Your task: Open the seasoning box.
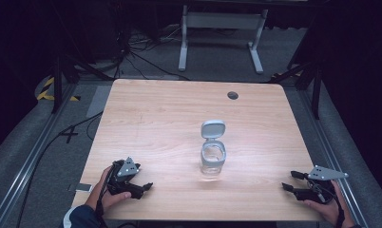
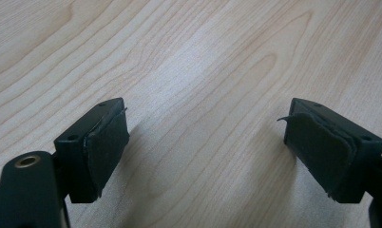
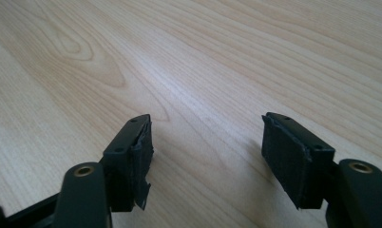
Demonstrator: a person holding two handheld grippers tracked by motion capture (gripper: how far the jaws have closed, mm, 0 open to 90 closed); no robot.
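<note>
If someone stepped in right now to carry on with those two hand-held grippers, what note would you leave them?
Left hand-held gripper: open, nothing between its pads, low over the table at the near left corner.
Right hand-held gripper: open, nothing between its pads, low at the near right edge.
Clear container: upright near the middle of the table, apart from both grippers, its grey hinged lid flipped up and back.
Done: the lid stands open and nothing is held.
Left: from here I cannot tell whether anything is inside the container; check before you close or move it.
</note>
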